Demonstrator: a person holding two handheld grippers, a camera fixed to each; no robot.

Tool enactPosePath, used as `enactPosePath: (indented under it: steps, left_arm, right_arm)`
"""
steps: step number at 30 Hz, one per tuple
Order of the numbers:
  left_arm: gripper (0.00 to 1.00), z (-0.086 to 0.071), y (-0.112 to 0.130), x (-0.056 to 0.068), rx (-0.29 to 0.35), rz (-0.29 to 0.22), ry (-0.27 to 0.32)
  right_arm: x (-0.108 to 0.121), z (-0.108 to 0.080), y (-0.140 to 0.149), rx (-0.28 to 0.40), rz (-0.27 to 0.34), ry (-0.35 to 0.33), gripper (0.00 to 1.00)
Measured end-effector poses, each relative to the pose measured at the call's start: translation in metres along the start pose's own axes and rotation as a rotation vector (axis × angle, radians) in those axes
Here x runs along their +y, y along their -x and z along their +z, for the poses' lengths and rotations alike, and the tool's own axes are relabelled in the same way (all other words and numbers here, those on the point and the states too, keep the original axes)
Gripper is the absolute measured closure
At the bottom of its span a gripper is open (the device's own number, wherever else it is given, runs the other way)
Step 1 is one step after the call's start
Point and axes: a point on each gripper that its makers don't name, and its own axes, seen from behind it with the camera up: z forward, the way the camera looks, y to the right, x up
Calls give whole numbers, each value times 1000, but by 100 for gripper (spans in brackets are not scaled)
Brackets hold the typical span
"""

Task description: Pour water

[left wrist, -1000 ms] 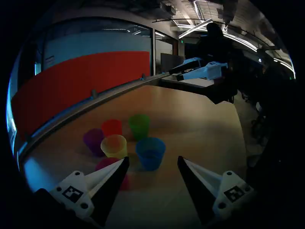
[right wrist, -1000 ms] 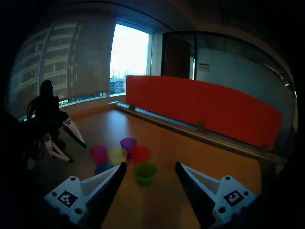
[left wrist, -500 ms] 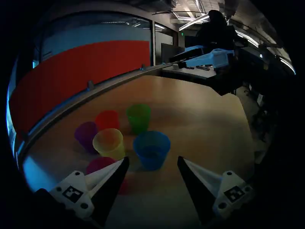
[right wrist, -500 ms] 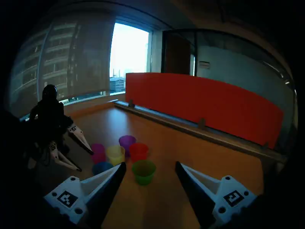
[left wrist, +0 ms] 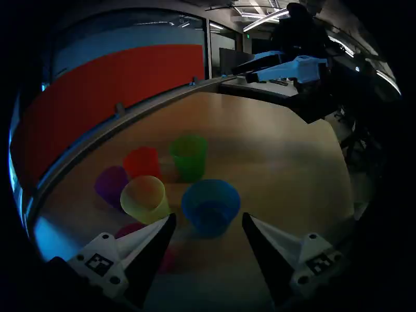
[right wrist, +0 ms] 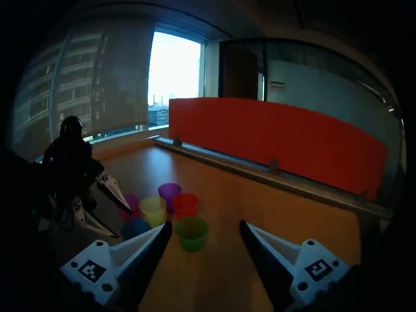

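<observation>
Several plastic cups stand clustered on a wooden table (left wrist: 281, 151). In the left gripper view my left gripper (left wrist: 208, 223) is open, and the blue cup (left wrist: 210, 207) sits just ahead between its fingertips. A yellow cup (left wrist: 144, 198), a red cup (left wrist: 142, 161), a green cup (left wrist: 188, 156) and a purple cup (left wrist: 110, 184) lie beyond; a pink cup (left wrist: 165, 259) hides partly behind the left finger. In the right gripper view my right gripper (right wrist: 204, 224) is open, with the green cup (right wrist: 191, 233) just ahead of its fingertips. My left gripper (right wrist: 106, 200) also appears there by the pink cup (right wrist: 129, 203).
A long orange divider panel (right wrist: 281, 138) on a metal rail borders the table's far side. A bright window (right wrist: 174, 78) lies beyond it. The right gripper (left wrist: 281, 65) hangs far off over the table's opposite end in the left gripper view. Desks stand behind it.
Both grippers have come closer to the cups. The blue cup has grown larger between the left fingertips. In the right gripper view the cluster and the left gripper have drawn together.
</observation>
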Motion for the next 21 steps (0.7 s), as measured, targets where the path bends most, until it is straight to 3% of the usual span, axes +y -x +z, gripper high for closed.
enactPosePath:
  steps: [21]
  left_arm:
    - [6,37,-4,1,-61,26,-8]
  right_arm:
    - [10,-3,5,8,10,4,0]
